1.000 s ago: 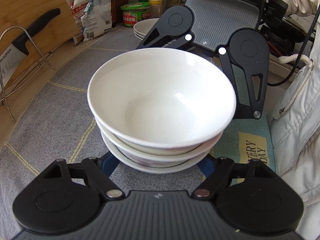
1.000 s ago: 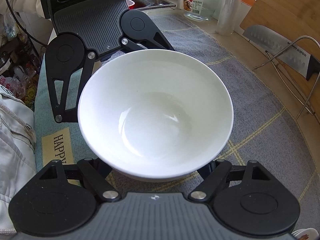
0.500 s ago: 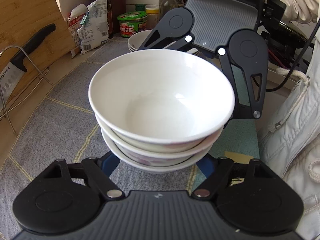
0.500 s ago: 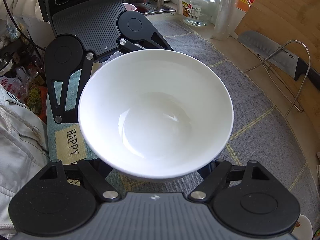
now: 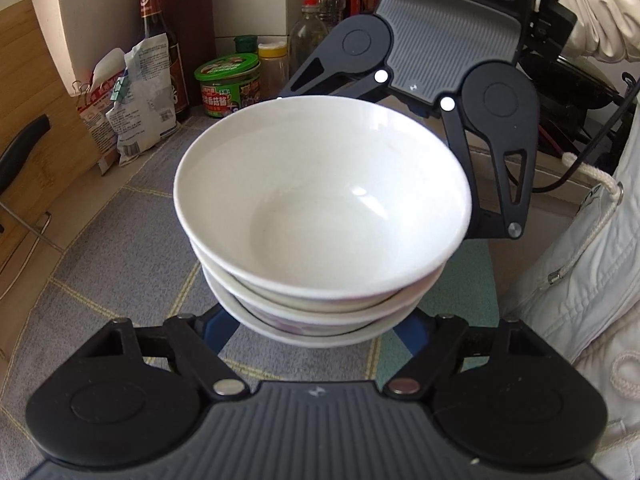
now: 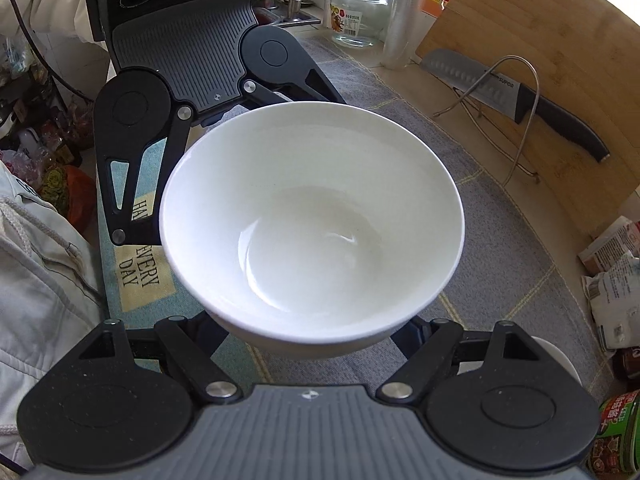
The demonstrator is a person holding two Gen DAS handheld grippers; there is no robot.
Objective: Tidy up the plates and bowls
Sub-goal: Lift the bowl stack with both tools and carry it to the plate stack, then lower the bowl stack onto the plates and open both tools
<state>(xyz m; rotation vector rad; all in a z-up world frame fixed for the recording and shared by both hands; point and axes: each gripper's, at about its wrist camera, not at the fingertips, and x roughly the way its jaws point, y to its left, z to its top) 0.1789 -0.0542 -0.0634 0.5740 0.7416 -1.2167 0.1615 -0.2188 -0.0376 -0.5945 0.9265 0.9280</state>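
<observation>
Hidden: the fingertips of both grippers sit under the stack of bowls (image 5: 320, 216), so where they meet the lowest bowl cannot be seen. From the right wrist view only the top bowl shows; the bowls beneath it are covered.
Cut off: the wooden cutting board (image 5: 36, 128) and the black knife handle (image 5: 20, 148) run off the left edge of the left wrist view. A white rim (image 6: 560, 356) at the lower right of the right wrist view is mostly hidden behind the gripper body.
Left gripper (image 5: 316, 322): jaws partly apart, blue fingers closed in under the near side of the stack, gripping it.
Right gripper (image 6: 316, 330): jaws set on either side of the base of the stack from the opposite side, clamped on it.
Stack of bowls: three white bowls nested upright, held between the two facing grippers above the grey checked mat (image 5: 132, 248), not touching it.
Open room: bare mat lies to the left of the stack. At the far edge stand a paper packet (image 5: 136, 104), a dark bottle (image 5: 160, 48) and a green-lidded tin (image 5: 228, 84). A white jacket (image 5: 592, 264) is close on the right.
Change: the bottles and tin at the far edge are nearer than a second ago, and the stack sits higher over the mat.
</observation>
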